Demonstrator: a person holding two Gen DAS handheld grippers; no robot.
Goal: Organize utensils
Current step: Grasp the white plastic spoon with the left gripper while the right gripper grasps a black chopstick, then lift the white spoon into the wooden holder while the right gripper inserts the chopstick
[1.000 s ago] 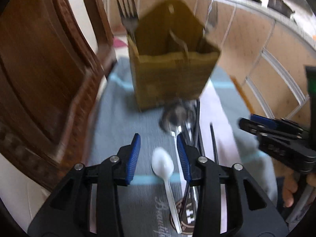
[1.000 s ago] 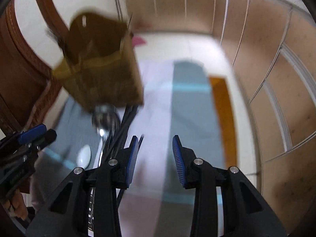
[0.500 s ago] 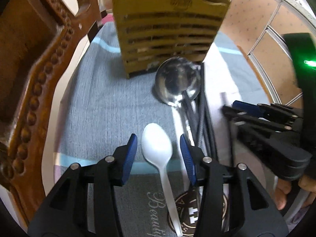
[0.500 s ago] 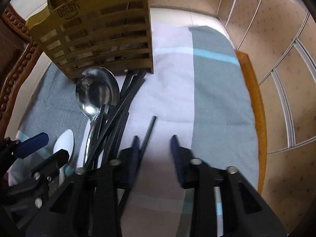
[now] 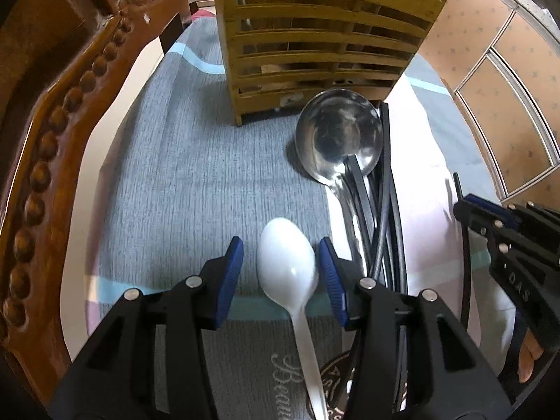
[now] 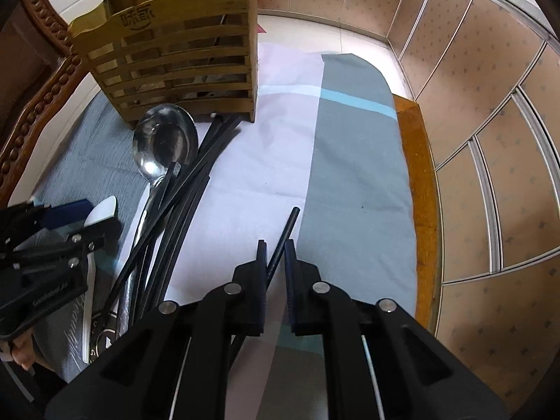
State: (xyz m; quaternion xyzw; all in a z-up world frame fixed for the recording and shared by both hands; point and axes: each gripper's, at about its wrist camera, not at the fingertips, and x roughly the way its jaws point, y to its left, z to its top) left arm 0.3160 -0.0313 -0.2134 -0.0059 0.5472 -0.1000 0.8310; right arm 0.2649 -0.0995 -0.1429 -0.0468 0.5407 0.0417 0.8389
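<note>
Spoon lies between the left gripper's parted jaws, pads not touching it. Right gripper pinches a lone chopstick, apart from the chopstick pile.

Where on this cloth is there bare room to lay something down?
Two free patches: the grey cloth left of the ladle and white spoon, and the stretch right of the lone chopstick. It is crowded at the chopstick bundle below the wooden holder.

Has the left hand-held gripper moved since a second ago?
Yes. The left hand-held gripper came down toward the cloth; the white spoon now fills its open gap.
</note>
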